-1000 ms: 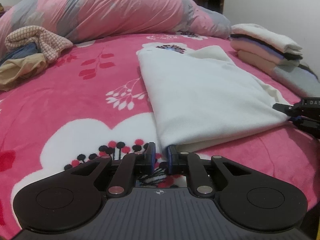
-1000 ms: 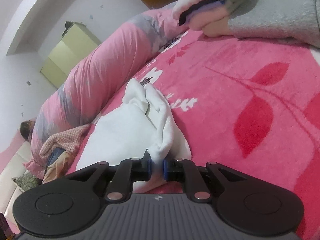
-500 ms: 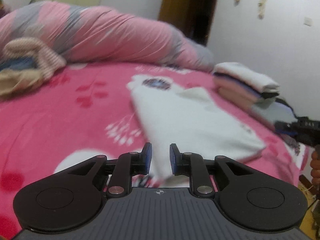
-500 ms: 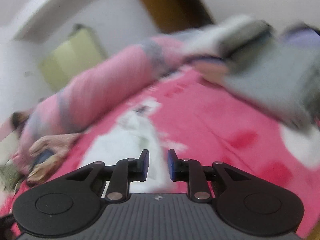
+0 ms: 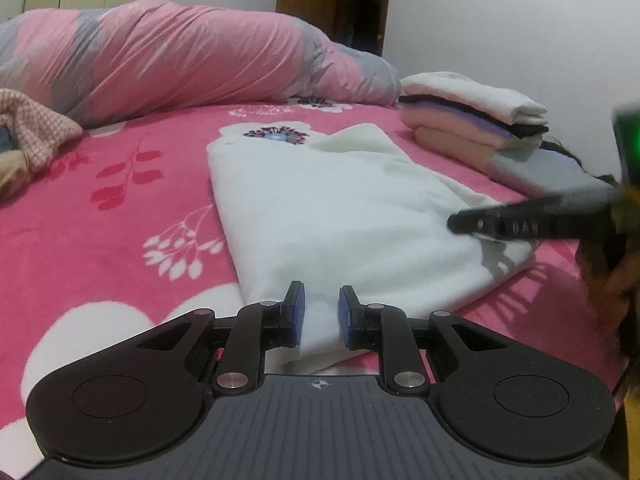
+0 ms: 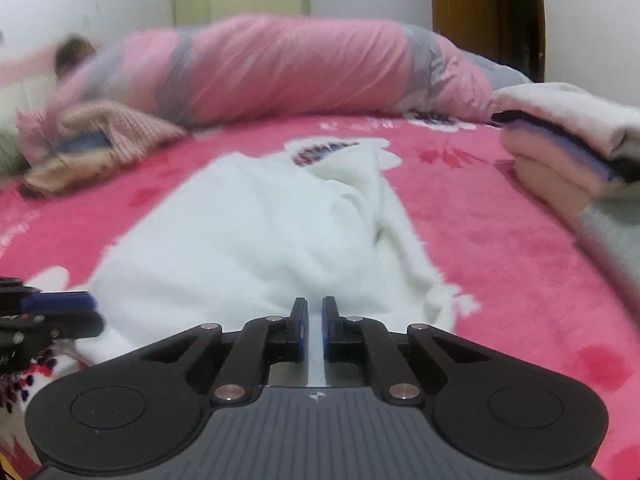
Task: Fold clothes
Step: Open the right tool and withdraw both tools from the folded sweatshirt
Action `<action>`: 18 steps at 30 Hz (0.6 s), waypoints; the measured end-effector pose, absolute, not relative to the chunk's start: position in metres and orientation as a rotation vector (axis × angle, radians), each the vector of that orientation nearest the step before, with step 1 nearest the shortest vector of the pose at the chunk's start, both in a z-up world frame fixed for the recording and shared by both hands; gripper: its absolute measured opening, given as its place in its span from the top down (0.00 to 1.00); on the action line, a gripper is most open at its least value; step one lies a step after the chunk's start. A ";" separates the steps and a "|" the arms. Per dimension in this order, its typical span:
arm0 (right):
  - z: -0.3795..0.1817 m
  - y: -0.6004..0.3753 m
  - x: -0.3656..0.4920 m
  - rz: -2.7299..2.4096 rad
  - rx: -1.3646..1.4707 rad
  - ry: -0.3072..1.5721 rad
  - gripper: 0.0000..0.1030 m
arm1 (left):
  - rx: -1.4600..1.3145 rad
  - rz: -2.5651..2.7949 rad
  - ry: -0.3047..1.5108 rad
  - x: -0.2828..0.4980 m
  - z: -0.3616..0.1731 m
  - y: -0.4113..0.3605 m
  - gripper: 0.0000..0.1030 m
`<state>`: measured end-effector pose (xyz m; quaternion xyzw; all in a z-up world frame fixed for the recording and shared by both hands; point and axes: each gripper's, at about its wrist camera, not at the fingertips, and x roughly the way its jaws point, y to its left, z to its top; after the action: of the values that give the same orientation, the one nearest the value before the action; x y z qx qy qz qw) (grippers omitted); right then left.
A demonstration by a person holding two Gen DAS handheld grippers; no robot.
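A white garment (image 5: pixel 340 208) lies folded into a long rectangle on the pink flowered bed cover (image 5: pixel 120 220). My left gripper (image 5: pixel 320 312) hovers at its near corner, jaws a little apart, and white cloth shows through the gap without being pinched. In the right wrist view the garment (image 6: pixel 240 248) stretches away from my right gripper (image 6: pixel 315 320). Its jaws are closing to a narrow slit with nothing held between them. From the left wrist view the right gripper (image 5: pixel 454 224) hangs blurred just above the garment's right edge and casts a shadow on it. The left gripper (image 6: pixel 94 312) shows at the far left.
A stack of folded clothes (image 5: pixel 472 120) sits at the right of the bed, close to the right gripper's side (image 6: pixel 568 132). A rolled pink and grey duvet (image 5: pixel 180 60) runs along the back. Unfolded clothes (image 5: pixel 28 136) lie heaped at the left. A hand (image 5: pixel 608 280) holds the right gripper.
Both grippers let go of the white garment's corners and lifted. The right one rolled level and swung over the garment's right edge. The garment now lies flat.
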<state>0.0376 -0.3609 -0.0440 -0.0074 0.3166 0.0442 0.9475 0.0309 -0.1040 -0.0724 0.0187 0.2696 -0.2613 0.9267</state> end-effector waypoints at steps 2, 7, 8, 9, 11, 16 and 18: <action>-0.019 -0.353 0.047 0.108 -0.003 0.625 0.93 | 0.010 -0.541 0.552 0.031 -0.074 -0.100 0.82; 0.001 -0.307 0.083 0.251 -0.077 0.553 0.93 | -0.077 -0.568 0.558 0.030 -0.080 -0.092 0.82; -0.004 -0.298 0.095 0.274 -0.089 0.566 0.93 | -0.083 -0.573 0.556 0.029 -0.082 -0.091 0.82; -0.010 -0.289 0.107 0.298 -0.102 0.579 0.93 | -0.082 -0.579 0.552 0.028 -0.083 -0.090 0.82; -0.020 -0.271 0.132 0.346 -0.127 0.605 0.94 | -0.080 -0.590 0.544 0.026 -0.085 -0.090 0.82; -0.064 -0.281 0.167 0.224 -0.172 0.744 0.95 | -0.116 -0.628 0.545 0.028 -0.089 -0.083 0.82; -0.045 -0.275 0.168 0.198 -0.174 0.751 0.94 | -0.131 -0.644 0.543 0.029 -0.091 -0.080 0.82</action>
<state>0.1685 -0.2754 -0.0453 -0.0848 0.3655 0.0962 0.9219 0.0292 -0.0801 -0.0915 -0.0636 0.2636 -0.3123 0.9105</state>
